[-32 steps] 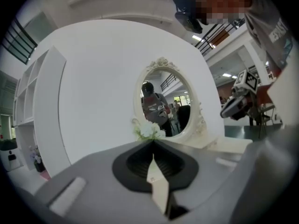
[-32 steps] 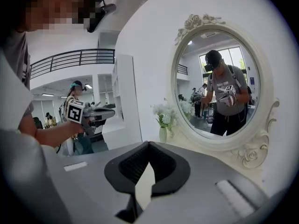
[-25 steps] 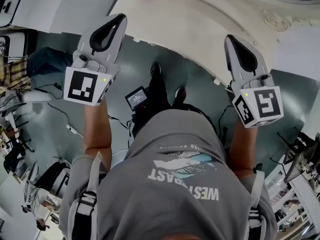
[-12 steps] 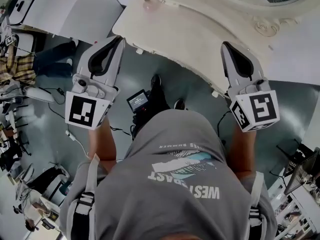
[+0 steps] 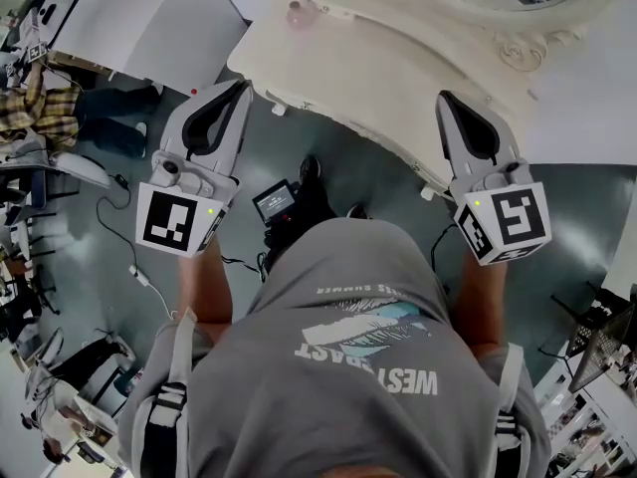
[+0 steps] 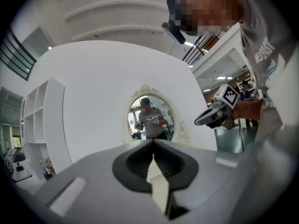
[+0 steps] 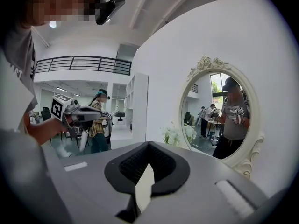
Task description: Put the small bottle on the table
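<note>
Jaws on the left gripper (image 6: 153, 164) are pressed fully together, the 2 pale pads (image 6: 158, 185) meeting in 1 seam with nothing between them. The right gripper (image 7: 145, 178) is likewise clenched and empty. In the head view the left one is at 10 o'clock and the right one at 2 o'clock, each held out in front of the person's waist on a bare forearm (image 5: 204, 287). Each gripper has its marker cube (image 5: 179, 219) nearest the body and its tips aimed forward at the table (image 5: 398, 58). The 2 grippers are roughly level and well apart, with the person's grey shirt (image 5: 348, 366) between them at 6 o'clock. The left tips appear just short of the cream table's front edge, and the right tips overlap that edge in the picture (how high above it cannot be told). The small bottle (image 5: 299, 13), pinkish and too small to make out well, stands on the table at 12 o'clock near its left end. It is clear of both grippers and closer to the left one. Both gripper views look up at an oval mirror (image 6: 150, 115) on the white wall, which reflects the person. Another person in a plaid shirt (image 5: 30, 103) is at 9 o'clock.
</note>
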